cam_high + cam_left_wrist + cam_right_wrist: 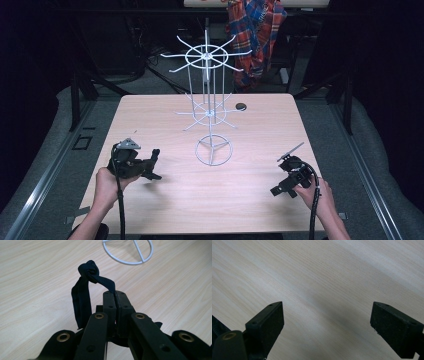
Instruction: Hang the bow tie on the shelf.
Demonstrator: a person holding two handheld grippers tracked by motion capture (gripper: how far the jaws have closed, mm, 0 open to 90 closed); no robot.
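Observation:
A black fabric strap (81, 300) with a knot (89, 270) at its top is pinched at one end between the jaws of my left gripper (115, 293), which is shut on it. The rest of the strap loops up and hangs down on the left of the jaws. From above, the left gripper (151, 169) sits over the table's front left, pointing right with the strap (156, 153) sticking up. My right gripper (281, 192) is low at the front right. Its jaws stand wide open over bare wood (327, 322), nothing between the pads (268, 325).
A white wire rack (209, 95) with spoked hook rings stands mid-table on a round base (214, 150), whose ring (125, 263) lies just ahead of the left gripper. A small dark disc (241, 106) lies behind it. A plaid cloth (257, 30) hangs beyond the light wooden table (250, 210).

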